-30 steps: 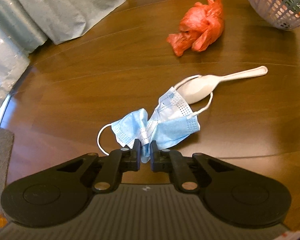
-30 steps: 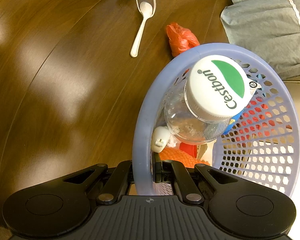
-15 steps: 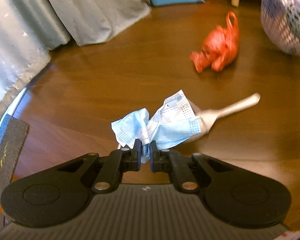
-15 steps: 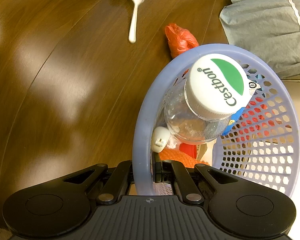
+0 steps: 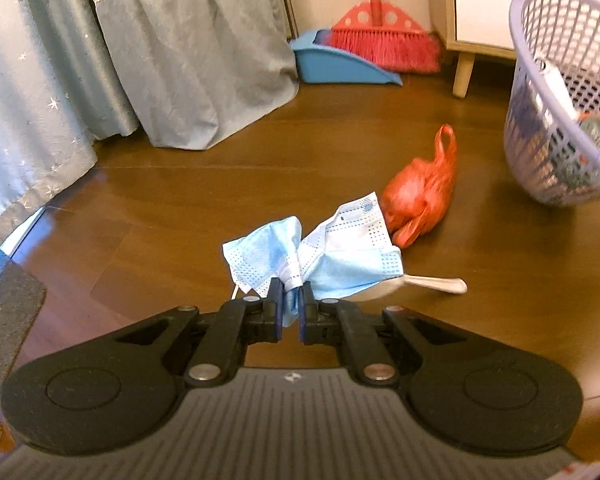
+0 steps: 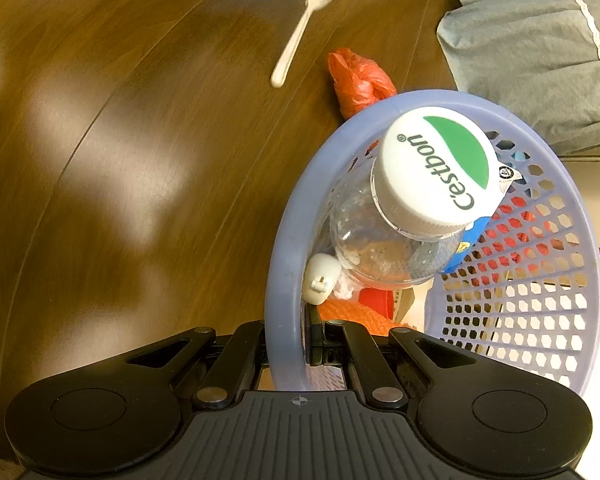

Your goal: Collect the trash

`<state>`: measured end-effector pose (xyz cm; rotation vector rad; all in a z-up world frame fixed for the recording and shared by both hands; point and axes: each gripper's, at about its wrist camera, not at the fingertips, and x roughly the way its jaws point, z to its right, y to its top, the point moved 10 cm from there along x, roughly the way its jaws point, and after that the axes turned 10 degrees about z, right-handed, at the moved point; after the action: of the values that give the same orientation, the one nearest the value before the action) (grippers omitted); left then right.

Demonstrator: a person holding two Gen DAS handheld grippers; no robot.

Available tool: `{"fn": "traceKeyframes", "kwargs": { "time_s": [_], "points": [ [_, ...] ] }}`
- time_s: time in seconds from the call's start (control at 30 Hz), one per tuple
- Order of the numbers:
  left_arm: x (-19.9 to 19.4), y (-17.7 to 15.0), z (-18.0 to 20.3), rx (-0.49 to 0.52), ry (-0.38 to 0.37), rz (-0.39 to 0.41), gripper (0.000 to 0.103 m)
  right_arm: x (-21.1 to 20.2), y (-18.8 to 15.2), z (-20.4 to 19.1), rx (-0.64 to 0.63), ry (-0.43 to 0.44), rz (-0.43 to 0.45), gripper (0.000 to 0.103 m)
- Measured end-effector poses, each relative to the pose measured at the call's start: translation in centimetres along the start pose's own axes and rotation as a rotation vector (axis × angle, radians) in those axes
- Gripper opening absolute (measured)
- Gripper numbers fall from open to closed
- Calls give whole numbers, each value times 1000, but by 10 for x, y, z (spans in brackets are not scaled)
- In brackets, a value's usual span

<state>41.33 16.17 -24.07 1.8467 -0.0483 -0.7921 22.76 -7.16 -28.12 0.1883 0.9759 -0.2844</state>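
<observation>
Two grippers are at work over a dark wooden floor [image 5: 180, 200]. The left gripper [image 5: 288, 304] is clamped on a crumpled blue face mask [image 5: 320, 252], which bunches up in the middle of the left wrist frame, pinched at its gathered centre between the two fingers. A white plastic spoon [image 5: 432, 282] pokes out from under the mask's right edge; it looks caught in the ear loop, though I cannot tell that for sure. In the right wrist frame the same spoon [image 6: 300, 28] appears blurred near the top centre.

A crumpled red plastic bag [image 5: 420, 196] lies on the floor just beyond the mask, right of centre. In the right wrist frame it [image 6: 358, 82] sits just behind the basket's far rim.

The right gripper [image 6: 288, 340] is closed on the rim of a lavender perforated basket [image 6: 540, 320], one finger outside the wall and one inside. The basket fills the right half of that frame; seen from the left wrist it [image 5: 548, 40] hangs tilted at the upper right. Inside it a clear plastic bottle [image 6: 380, 248] with a white and green "Cestbon" cap [image 6: 436, 168] stands uppermost, with a small white object [image 6: 320, 278] beside it and orange and red scraps beneath.

Along the top of the left wrist frame stand grey-blue curtains [image 5: 160, 60], a blue dustpan [image 5: 332, 64] and a red broom [image 5: 384, 36].
</observation>
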Motion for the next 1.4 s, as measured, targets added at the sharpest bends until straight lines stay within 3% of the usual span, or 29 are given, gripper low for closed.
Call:
{"fn": "traceKeyframes", "kwargs": {
  "time_s": [0.33, 0.47, 0.6, 0.83, 0.97, 1.07, 1.2, 1.4],
  "points": [
    [-18, 38, 11, -28, -36, 88, 5, 2, 0, 3, 6, 1, 1, 0],
    [-17, 41, 13, -28, -39, 83, 5, 3, 0, 4, 6, 1, 2, 0],
    [-10, 29, 13, -26, -50, 36, 5, 4, 0, 4, 8, 2, 3, 0],
    [4, -25, 17, -16, -67, -106, 5, 4, -1, 4, 10, 1, 5, 0],
    [5, -46, 12, -19, -57, -148, 6, 4, -1, 4, 10, 3, 4, 0],
    [7, -54, 11, -17, -68, -174, 16, 4, 0, 5, 11, 3, 2, 0],
    [7, -54, 13, -10, -72, -175, 24, 4, 0, 5, 10, 3, 2, 0],
    [6, -30, 21, -3, -103, -114, 24, 4, 0, 5, 13, 3, -1, 0]
  ]
}}
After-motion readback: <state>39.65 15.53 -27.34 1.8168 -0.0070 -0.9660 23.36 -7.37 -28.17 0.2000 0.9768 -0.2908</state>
